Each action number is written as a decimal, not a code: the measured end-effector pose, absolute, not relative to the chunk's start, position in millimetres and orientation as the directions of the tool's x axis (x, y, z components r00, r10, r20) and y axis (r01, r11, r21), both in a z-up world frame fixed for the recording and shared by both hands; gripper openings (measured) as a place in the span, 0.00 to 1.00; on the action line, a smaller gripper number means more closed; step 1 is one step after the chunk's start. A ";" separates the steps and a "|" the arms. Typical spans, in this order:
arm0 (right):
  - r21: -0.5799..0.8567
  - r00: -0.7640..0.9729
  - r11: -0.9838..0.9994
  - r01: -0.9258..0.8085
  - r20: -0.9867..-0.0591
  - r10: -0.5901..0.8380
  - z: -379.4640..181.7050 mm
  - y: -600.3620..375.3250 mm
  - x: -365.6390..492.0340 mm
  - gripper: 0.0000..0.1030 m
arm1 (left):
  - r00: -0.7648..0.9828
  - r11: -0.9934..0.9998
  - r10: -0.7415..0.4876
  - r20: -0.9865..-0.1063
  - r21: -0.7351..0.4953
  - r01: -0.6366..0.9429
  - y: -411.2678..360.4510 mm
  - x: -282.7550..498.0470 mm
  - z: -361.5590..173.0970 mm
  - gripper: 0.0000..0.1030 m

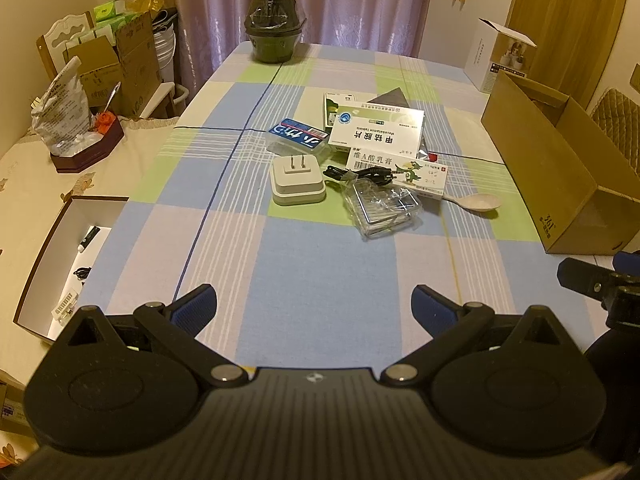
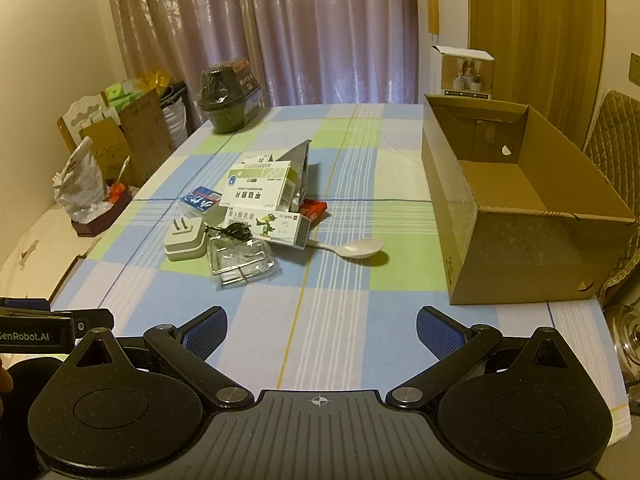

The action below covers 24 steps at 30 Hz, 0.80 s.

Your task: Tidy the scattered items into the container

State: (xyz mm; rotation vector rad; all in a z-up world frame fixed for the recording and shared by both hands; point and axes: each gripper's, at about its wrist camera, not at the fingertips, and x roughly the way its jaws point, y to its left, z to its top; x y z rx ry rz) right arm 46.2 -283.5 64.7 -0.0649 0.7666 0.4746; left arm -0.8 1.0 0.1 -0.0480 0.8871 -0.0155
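Both grippers, left gripper and right gripper, hover wide and empty short of the pile. The spoon lies loose beside the cardboard box (light, stiff, probably slippery): pinch its handle.

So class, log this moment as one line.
left gripper: open, empty | right gripper: open, empty | pile: untouched | box: empty
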 end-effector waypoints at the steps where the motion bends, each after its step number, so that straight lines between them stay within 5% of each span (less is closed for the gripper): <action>1: 0.114 0.619 0.893 -0.436 -0.681 0.390 62.8 -283.6 48.3 1.00 | 0.632 0.999 -0.035 -0.775 -0.051 -0.007 1.2 -1.1 0.0 0.99; 24: 0.128 0.578 0.843 -0.523 -0.673 0.461 71.5 -282.8 58.2 1.00 | 0.616 0.996 -0.092 -0.782 -0.079 0.047 8.2 7.6 7.7 0.99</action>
